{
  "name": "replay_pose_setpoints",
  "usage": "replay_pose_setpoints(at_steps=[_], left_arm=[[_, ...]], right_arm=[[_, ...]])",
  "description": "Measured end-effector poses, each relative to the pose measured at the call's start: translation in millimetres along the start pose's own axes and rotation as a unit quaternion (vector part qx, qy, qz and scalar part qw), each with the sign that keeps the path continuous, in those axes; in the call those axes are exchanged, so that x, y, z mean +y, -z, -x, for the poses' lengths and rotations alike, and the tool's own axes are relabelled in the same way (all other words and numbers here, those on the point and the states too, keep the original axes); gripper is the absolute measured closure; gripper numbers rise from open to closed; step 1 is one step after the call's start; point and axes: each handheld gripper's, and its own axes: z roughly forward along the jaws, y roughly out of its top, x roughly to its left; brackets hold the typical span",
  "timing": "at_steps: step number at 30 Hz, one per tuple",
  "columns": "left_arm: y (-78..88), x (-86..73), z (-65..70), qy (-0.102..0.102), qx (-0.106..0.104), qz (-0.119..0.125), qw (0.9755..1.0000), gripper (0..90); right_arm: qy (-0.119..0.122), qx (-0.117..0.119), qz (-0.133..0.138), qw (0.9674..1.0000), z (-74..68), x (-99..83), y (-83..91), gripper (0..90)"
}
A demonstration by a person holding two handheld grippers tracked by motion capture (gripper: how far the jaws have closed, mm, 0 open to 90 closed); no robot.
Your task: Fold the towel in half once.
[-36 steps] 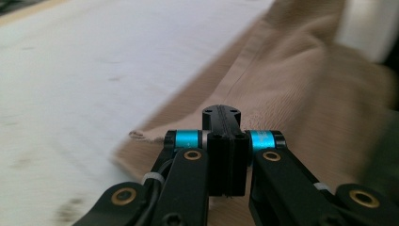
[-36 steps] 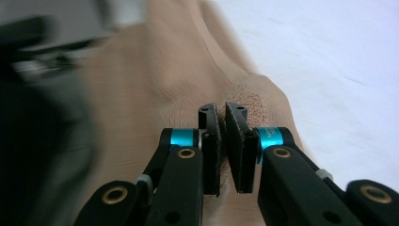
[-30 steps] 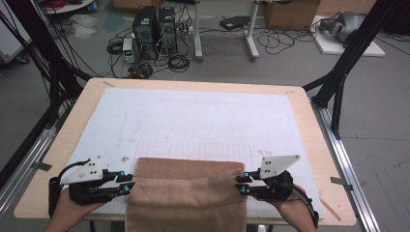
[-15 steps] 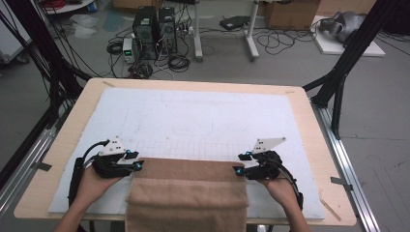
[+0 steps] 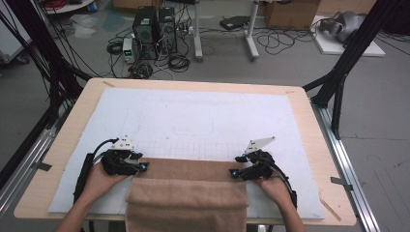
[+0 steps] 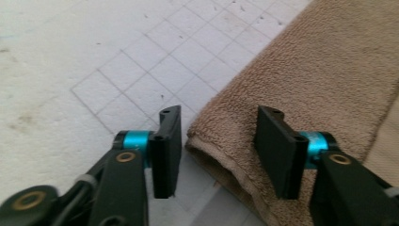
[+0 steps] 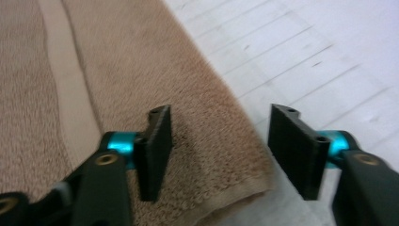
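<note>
— How do we hold our hands just now?

— We have both forearms coming in low over the near edge of the counter (image 5: 72, 125). Our left hand (image 5: 99, 181) carries the left gripper (image 5: 144, 166), which points inward across the counter toward the other one; our right hand (image 5: 275, 186) carries the right gripper (image 5: 232, 172), pointing back at it. Each sits close down on the white mat (image 5: 193, 116).

— And the towel?

— The brown towel (image 5: 188, 186) lies folded between our two grippers, its far fold running from one to the other, and its near part hangs over the counter's edge toward us. In the left gripper view the towel's corner (image 6: 221, 136) lies in the gap between the jaws, nearer the right-hand jaw. In the right gripper view the other corner (image 7: 221, 155) lies in that gap as well, under the left-hand jaw.

— Are we grasping it?

— No. Both grippers are released: the jaws have just been opening, and they stand apart with the towel between them and none of the pads pressing on it.

— Anything in our way?

— Beyond the grippers we see only the mat's printed grid (image 6: 141, 80). Past the counter's far edge, computer boxes (image 5: 154, 24) and cables stand on the floor, and black frame legs (image 5: 348, 63) rise off to the right gripper's side, well apart from our hands.
</note>
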Motion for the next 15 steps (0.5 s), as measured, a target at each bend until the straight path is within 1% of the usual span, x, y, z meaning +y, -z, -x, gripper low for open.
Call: replay_pose_setpoints(at_steps=[1, 2, 3, 4, 5, 6, 7, 8, 10, 12, 15], left_arm=[[0.4, 0.2, 0.1, -0.003, -0.002, -0.002, 1.0000, 56.1], [0.6, 0.2, 0.8, -0.006, -0.006, -0.001, 1.0000, 59.4], [0.8, 0.2, 2.1, -0.010, -0.007, -0.001, 0.9999, 64.7], [1.0, 0.5, 3.1, -0.013, -0.008, -0.002, 0.9999, 66.7], [1.2, 0.7, 4.5, -0.015, -0.011, -0.002, 0.9998, 71.7], [1.7, 0.9, 6.4, -0.024, -0.005, -0.003, 0.9997, 75.8], [2.6, 1.2, 8.7, -0.036, 0.004, -0.003, 0.9993, 79.1], [3.4, 1.3, 11.2, -0.047, 0.013, -0.003, 0.9988, 82.0], [5.0, 1.8, 13.0, -0.053, 0.025, -0.001, 0.9983, 83.5], [8.9, 3.2, 10.2, -0.044, 0.031, 0.012, 0.9985, 84.0], [14.9, 10.6, 1.2, -0.029, 0.039, 0.030, 0.9984, 84.3]], right_arm=[[0.005, -0.002, 0.002, 1.0000, -0.6, -0.4, 0.3, 45.0], [0.002, 0.005, 0.003, 1.0000, -0.5, -0.6, 0.6, 50.0], [0.003, 0.012, 0.002, 0.9999, -0.1, -0.8, 0.8, 53.7], [0.003, 0.013, 0.001, 0.9999, -0.2, -0.7, 0.8, 58.6], [0.005, 0.022, 0.001, 0.9998, 0.1, -0.5, 0.8, 67.0], [0.008, 0.035, -0.001, 0.9994, -0.2, -0.2, 0.8, 75.2], [0.019, 0.039, 0.001, 0.9991, -1.0, 0.4, 1.4, 80.3], [0.026, 0.041, 0.001, 0.9988, -2.3, 1.1, 2.0, 81.3], [0.025, 0.040, 0.001, 0.9989, -1.8, 2.7, 2.0, 82.2], [0.026, 0.035, 0.005, 0.9990, -1.0, 5.1, 3.0, 82.5], [0.024, 0.028, 0.016, 0.9992, 3.3, 14.4, 5.4, 82.7]])
